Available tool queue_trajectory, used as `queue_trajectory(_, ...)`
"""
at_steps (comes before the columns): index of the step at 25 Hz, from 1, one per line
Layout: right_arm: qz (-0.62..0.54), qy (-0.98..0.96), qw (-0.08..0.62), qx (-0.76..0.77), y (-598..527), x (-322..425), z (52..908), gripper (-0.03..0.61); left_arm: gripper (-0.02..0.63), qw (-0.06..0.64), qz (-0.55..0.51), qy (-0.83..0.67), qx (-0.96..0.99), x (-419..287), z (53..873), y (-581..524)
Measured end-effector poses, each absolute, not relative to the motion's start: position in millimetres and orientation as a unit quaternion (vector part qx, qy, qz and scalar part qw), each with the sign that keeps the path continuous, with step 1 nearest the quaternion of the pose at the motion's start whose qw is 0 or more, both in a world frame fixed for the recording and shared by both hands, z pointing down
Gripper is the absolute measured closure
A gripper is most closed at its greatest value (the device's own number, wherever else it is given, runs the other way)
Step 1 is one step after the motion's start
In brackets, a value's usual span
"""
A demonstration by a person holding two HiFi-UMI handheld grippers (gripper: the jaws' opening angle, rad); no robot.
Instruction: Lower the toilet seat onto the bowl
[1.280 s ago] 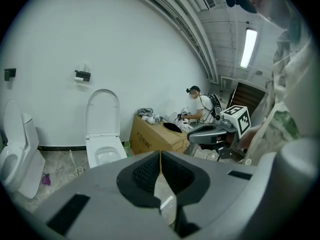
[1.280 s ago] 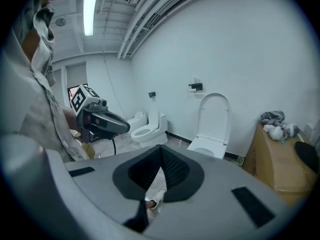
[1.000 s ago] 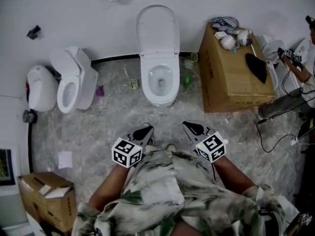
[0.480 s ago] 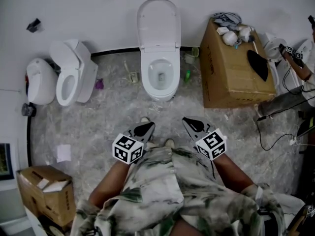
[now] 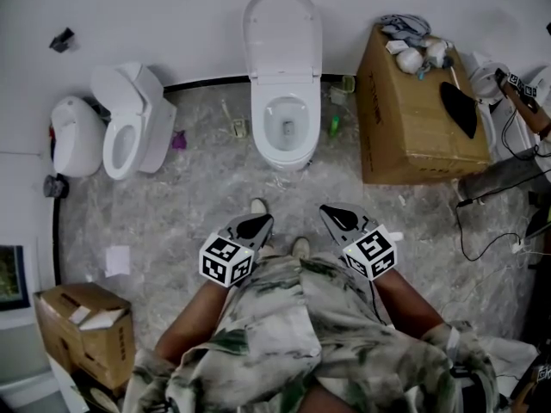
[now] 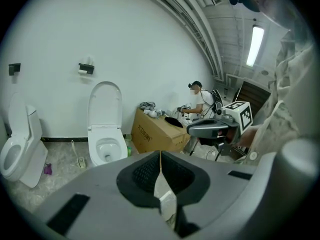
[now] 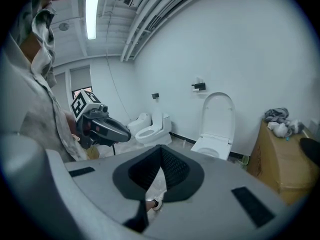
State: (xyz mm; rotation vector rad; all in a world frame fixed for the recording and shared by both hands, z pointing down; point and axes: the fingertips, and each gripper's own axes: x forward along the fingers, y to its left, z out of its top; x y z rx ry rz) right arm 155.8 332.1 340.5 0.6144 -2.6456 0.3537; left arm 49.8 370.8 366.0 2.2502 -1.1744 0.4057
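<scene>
i stand facing the toilet bowl [image 5: 285, 132], well back from it on the marbled floor [image 5: 198, 200]. the toilet seat [image 5: 281, 34] is not on the bowl. it stands upright behind it, leaning on the white wall [image 5: 155, 15], so the bowl's rim is bare.

my left gripper [image 5: 252, 227] is on the near side of the bowl, a little to its left and close to my body. its jaws are clenched together with nothing between them. my right gripper [image 5: 343, 219] is on the same near side, a little to the bowl's right. it is also clenched tight and empty. both point toward the bowl with a slight downward tilt, and both are well apart from it.

a small green bottle [image 5: 334, 126] sits on the floor just beside the bowl, on its right. further right of the bowl is a large cardboard box [image 5: 413, 136] with cloth and white bits piled on top. beyond that box, away from the bowl, a person [image 6: 199, 100] is busy with something. left of the bowl, against the same wall, stands a second toilet [image 5: 129, 132], with a rounded white fixture [image 5: 76, 136] past it. a smaller cardboard box [image 5: 82, 334] sits far to the bowl's left, nearer to me than the bowl.
</scene>
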Motion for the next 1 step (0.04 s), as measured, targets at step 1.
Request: queue_trajectory(1, 0.129, -0.946, 0.200, 0.219, 331.2, 156.3, 341.8, 0.557, 0.584, 0.285, 0.155, -0.437, 0.839, 51.4, 368.2, 370.8)
